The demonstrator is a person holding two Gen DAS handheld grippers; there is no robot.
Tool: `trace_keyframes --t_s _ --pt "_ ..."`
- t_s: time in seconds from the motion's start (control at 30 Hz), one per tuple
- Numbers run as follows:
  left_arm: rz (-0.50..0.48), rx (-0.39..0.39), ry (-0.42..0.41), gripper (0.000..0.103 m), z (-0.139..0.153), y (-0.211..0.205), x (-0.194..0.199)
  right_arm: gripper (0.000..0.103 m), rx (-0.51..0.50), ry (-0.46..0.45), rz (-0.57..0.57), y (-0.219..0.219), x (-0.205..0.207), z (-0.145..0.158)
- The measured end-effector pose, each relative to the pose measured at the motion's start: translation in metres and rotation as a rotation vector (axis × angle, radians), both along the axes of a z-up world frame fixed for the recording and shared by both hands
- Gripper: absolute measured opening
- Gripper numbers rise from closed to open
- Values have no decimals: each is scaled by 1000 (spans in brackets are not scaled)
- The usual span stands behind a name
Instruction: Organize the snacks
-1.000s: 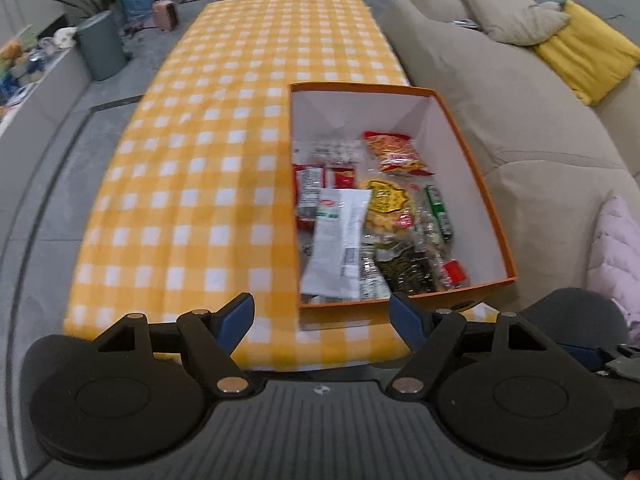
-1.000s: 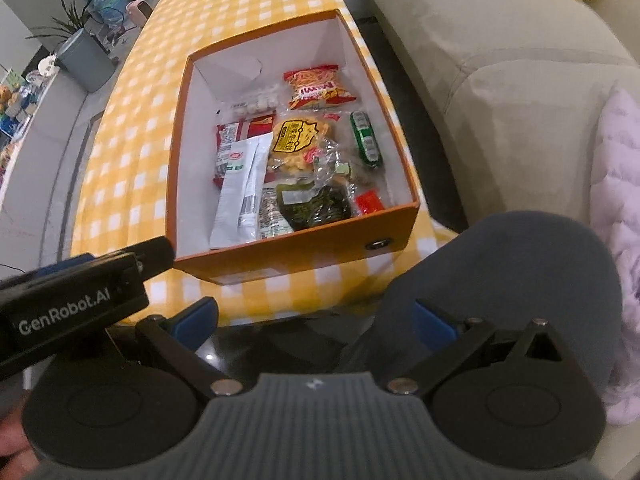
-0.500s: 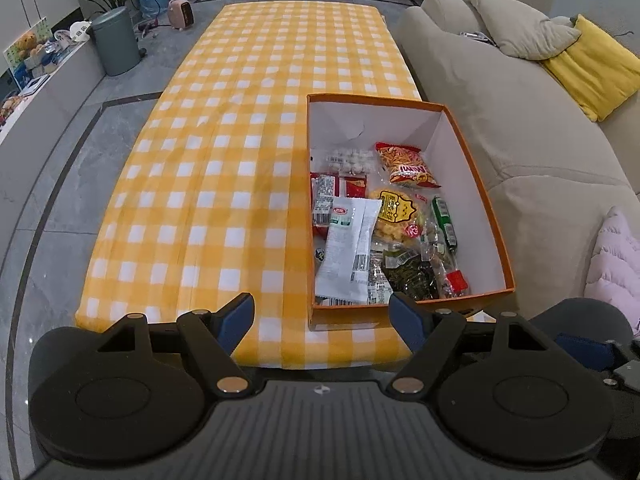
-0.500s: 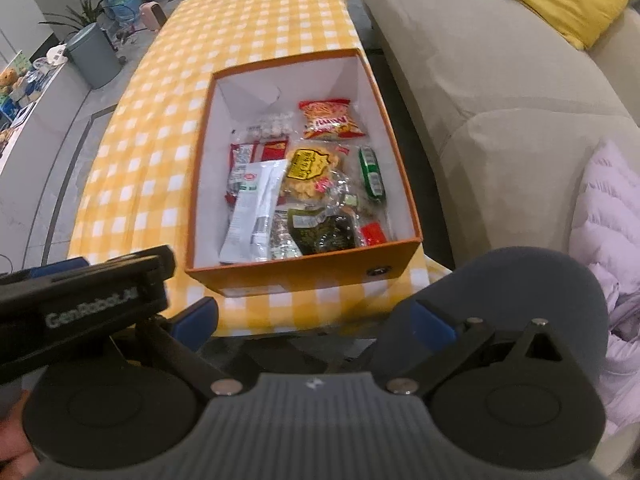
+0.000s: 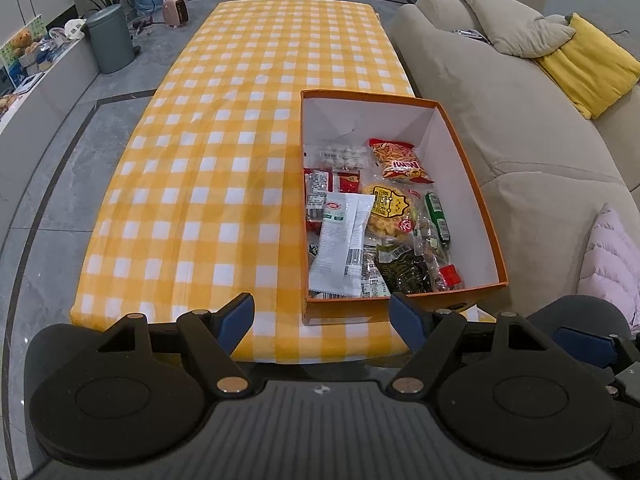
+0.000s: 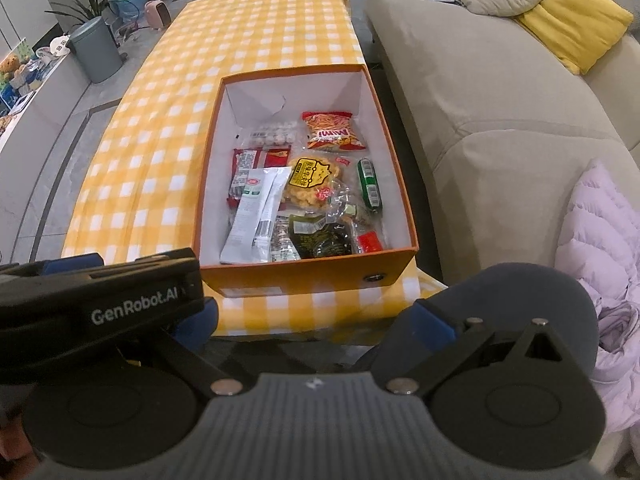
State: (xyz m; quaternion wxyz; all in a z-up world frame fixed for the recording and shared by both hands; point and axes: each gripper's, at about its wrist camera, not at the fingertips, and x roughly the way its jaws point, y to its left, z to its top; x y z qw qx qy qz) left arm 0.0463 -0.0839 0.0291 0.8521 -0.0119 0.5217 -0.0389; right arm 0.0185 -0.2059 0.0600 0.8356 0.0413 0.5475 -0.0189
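Note:
An orange box (image 5: 472,172) with white inside stands at the near right corner of the yellow checked table (image 5: 224,152); it also shows in the right wrist view (image 6: 304,276). Several snack packs lie in it: a white pack (image 5: 340,240), a red chips bag (image 5: 400,160), a yellow cracker bag (image 6: 312,184), a green stick (image 6: 370,190) and a dark seaweed pack (image 6: 320,238). My left gripper (image 5: 322,320) is open and empty, short of the table's near edge. My right gripper (image 6: 316,322) is open and empty, short of the box.
A beige sofa (image 5: 500,92) with a yellow cushion (image 5: 588,64) runs along the table's right side. A lilac jacket (image 6: 600,248) lies on it near me. A grey bin (image 5: 110,40) and a low cabinet (image 5: 36,76) stand at the far left.
Both grippers have pulled back and risen from the box, so more of the table and the room shows. Both stay open. The snacks in the box have not moved.

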Motion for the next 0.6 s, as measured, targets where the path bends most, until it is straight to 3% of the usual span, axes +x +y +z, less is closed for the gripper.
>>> trace_keyframes --t_s 0.6 --pt "-21 -13 25 90 -4 -3 -2 99 3 8 38 7 -1 -4"
